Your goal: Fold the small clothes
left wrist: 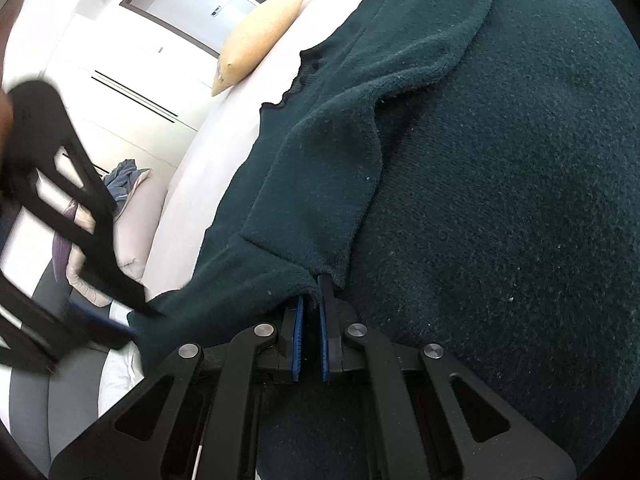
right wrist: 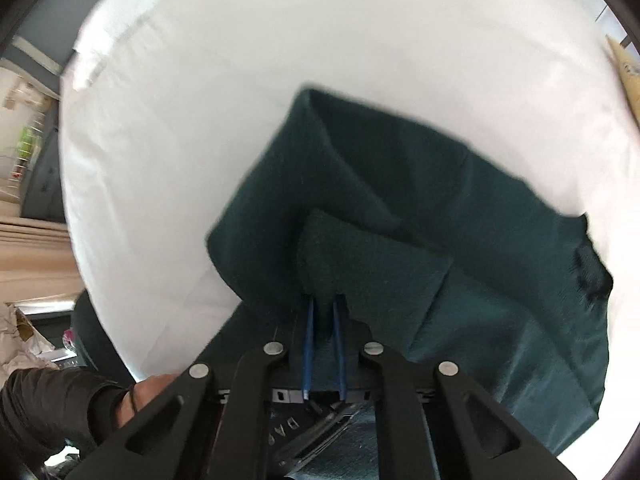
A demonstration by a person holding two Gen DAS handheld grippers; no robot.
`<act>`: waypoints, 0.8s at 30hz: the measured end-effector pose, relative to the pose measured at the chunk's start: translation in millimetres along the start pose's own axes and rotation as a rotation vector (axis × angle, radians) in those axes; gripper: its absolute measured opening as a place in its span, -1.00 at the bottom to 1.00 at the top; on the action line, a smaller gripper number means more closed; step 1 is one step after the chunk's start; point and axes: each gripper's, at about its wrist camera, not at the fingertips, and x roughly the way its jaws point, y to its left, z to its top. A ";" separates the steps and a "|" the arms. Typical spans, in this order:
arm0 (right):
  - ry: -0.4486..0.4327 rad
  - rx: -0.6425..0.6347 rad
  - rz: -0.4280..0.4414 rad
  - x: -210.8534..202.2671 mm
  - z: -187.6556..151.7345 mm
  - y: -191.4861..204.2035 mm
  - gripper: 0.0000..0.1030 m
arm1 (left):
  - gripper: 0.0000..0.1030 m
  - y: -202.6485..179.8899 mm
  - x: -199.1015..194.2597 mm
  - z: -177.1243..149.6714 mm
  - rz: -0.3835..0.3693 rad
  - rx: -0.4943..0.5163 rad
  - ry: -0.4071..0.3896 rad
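A dark green knitted sweater (left wrist: 480, 200) lies spread over a white bed (left wrist: 224, 152) and fills most of the left wrist view. My left gripper (left wrist: 311, 300) is shut on a folded edge of it, the blue pads nearly touching and their tips hidden under the knit. At the left of that view, blurred, my right gripper (left wrist: 140, 318) meets the sweater's near corner. In the right wrist view the sweater (right wrist: 400, 208) lies in loose folds on the white sheet (right wrist: 200, 120). My right gripper (right wrist: 322, 304) points down, its narrow blue pads pinching a flap of the fabric.
A tan pillow (left wrist: 260, 36) leans at the bed's far side. A heap of blue and lilac clothes (left wrist: 120, 200) lies beside the bed. White cupboards (left wrist: 132, 80) stand behind. A hand in a dark sleeve (right wrist: 52, 408) shows at the lower left of the right wrist view.
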 end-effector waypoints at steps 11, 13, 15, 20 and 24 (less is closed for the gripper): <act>-0.322 0.368 0.124 -72.4 -94.7 -154.8 -0.93 | -0.93 16.3 -1.1 3.1 -0.020 -0.061 0.001; -0.378 0.463 0.184 -77.5 -107.8 -188.8 -0.93 | -0.93 20.6 -1.6 3.5 -0.021 -0.084 0.003; -0.424 0.552 0.249 -75.4 -132.3 -220.3 -0.93 | -0.93 22.9 -2.9 4.4 -0.017 -0.096 0.000; -0.442 0.666 0.467 -36.9 -161.5 -241.9 -0.80 | -0.93 26.1 -4.8 3.7 -0.014 -0.130 -0.010; -0.443 0.681 0.541 -16.6 -150.9 -236.0 -0.38 | -0.93 43.1 -7.7 -0.7 -0.039 -0.238 -0.021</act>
